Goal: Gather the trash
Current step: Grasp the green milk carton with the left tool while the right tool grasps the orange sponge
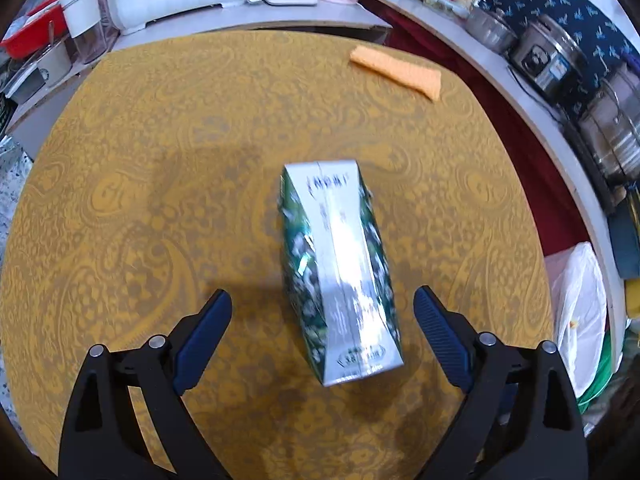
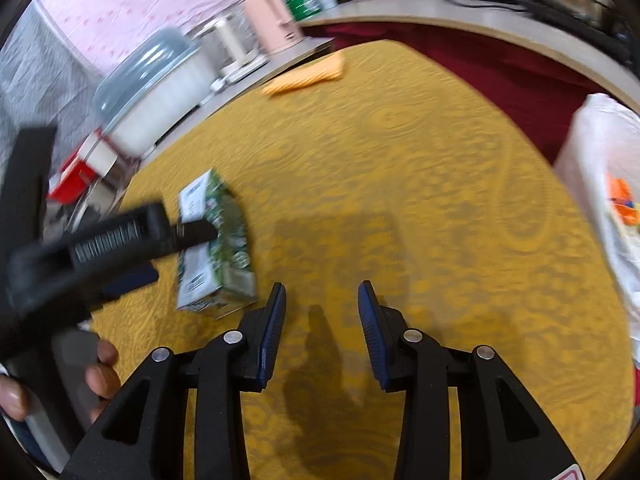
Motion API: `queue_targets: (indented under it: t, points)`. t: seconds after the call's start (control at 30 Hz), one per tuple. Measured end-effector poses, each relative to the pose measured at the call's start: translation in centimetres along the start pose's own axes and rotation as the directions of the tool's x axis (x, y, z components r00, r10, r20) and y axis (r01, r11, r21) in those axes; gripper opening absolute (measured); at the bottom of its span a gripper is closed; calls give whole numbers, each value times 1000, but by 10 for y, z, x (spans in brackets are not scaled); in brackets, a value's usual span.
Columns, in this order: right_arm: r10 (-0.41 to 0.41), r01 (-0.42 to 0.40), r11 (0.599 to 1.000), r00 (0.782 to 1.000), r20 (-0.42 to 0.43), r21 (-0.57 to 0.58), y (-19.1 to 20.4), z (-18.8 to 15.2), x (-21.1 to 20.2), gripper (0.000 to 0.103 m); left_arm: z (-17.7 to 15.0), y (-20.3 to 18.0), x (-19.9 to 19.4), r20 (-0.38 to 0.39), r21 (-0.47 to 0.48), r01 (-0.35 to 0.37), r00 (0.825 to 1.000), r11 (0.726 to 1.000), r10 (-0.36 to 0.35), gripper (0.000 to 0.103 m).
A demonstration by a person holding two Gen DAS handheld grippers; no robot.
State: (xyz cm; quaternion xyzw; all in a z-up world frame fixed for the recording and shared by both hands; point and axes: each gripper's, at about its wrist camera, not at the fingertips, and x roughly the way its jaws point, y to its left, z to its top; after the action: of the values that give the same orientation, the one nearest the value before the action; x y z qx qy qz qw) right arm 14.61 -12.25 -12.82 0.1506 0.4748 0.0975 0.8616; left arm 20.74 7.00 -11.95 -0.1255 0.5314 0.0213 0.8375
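While the green-and-silver drink carton (image 1: 340, 276) lies on the mustard patterned surface (image 1: 160, 160), the left gripper (image 1: 323, 312) straddles it, jaws wide, untouching. Right gripper (image 2: 322, 312) half-spread, empty. Step: grasp; next, lower and clamp.

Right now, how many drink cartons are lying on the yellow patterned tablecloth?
1. The green and silver drink carton lies on its side mid-table, between the open left gripper fingers, untouched. None elsewhere on the yellow patterned tablecloth; the white bag's contents are mostly hidden.
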Motion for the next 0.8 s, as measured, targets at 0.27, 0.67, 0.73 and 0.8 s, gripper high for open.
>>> queue_targets:
  t: [0.27,0.67,0.73,0.8]
  points:
    - [-29,27,999,998,63,24,-15,25,-13,38,-4,-3,29,-57,31,-13,998,999,15,59]
    - [4,-6,1000,994,107,16,1,106,41,49,43,16,22,41,48,-25,999,999,23,54]
    - [12,-15,1000,994,111,24,5,131,60,49,60,20,23,60,46,-31,998,998,28,54]
    - [22,-26,999,993,113,36,8,150,75,50,77,22,26,80,43,-37,996,998,33,54]
